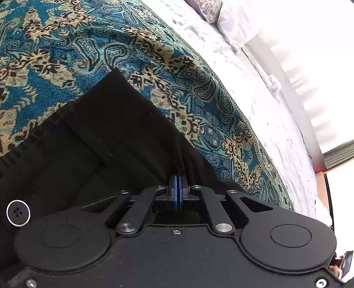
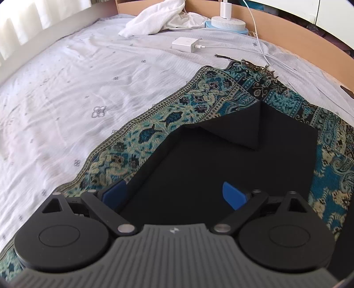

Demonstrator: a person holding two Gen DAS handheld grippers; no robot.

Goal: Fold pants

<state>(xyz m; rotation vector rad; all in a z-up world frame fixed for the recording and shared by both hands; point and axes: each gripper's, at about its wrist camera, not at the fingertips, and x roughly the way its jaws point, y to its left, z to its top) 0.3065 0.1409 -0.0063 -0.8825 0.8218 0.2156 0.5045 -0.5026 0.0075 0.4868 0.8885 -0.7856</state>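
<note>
The black pants (image 1: 106, 137) lie on a teal and tan patterned cloth (image 1: 88, 44) on the bed. My left gripper (image 1: 177, 179) is shut on a bunched edge of the pants near the waist; a black button (image 1: 18, 213) shows at the lower left. In the right wrist view the pant legs (image 2: 221, 159) lie flat on the cloth (image 2: 177, 110), with one hem corner folded back (image 2: 243, 130). My right gripper (image 2: 174, 195) is open, low over the pants, its blue pads (image 2: 232, 195) apart on either side of the fabric.
A white bedsheet (image 2: 66, 88) surrounds the cloth. A white charger block (image 2: 185, 44) with cable, a white towel (image 2: 159, 17) and a round white and blue device (image 2: 227, 23) lie at the wooden bed edge. A pillow (image 1: 239, 20) lies at the bed's head.
</note>
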